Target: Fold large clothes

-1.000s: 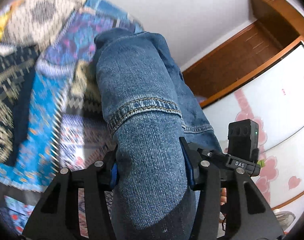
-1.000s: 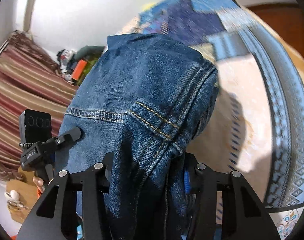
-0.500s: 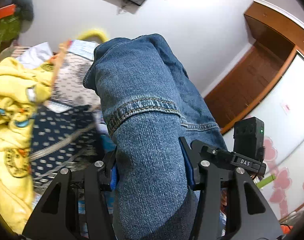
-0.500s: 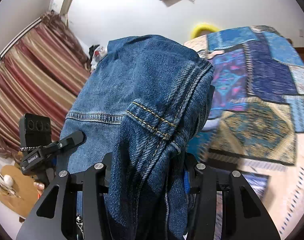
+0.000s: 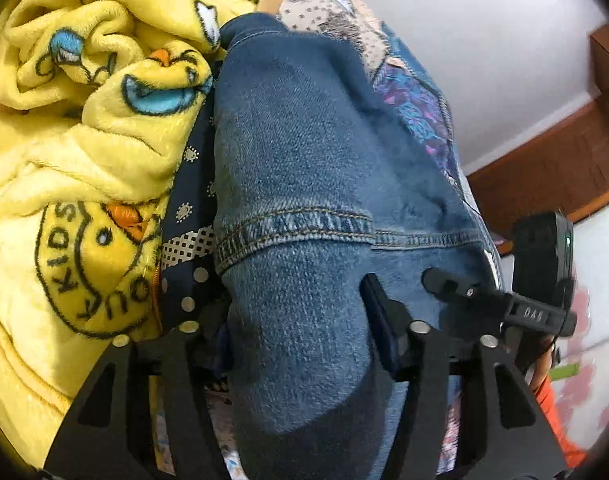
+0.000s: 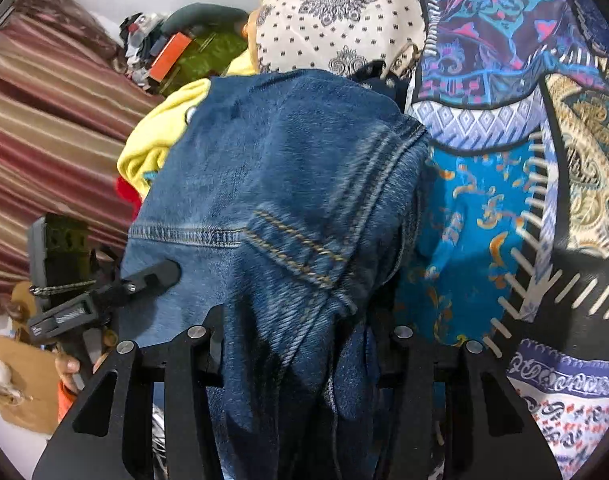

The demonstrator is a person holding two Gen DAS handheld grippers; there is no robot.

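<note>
A folded bundle of blue denim jeans (image 5: 304, 140) hangs between both grippers, low over the bed. My left gripper (image 5: 300, 320) has a thick denim fold between its jaws; they are opening, and the cloth still fills the gap against the pads. My right gripper (image 6: 300, 332) is shut on the seamed edge of the jeans (image 6: 284, 160). The right gripper's black finger (image 5: 456, 286) shows at the denim's right side in the left wrist view. The left gripper's finger (image 6: 152, 276) shows at its left side in the right wrist view.
A yellow fleece blanket (image 5: 84, 160) with a cartoon print is bunched right beside the jeans on the left. A patchwork bedspread (image 6: 484, 200) lies under and to the right. A striped curtain (image 6: 44, 120), a clutter pile (image 6: 184, 48) and wooden trim (image 5: 564, 160) border the bed.
Both grippers swung across and sank toward the bed with the jeans. The yellow blanket now fills the left of the left wrist view. The left jaws stand wider apart.
</note>
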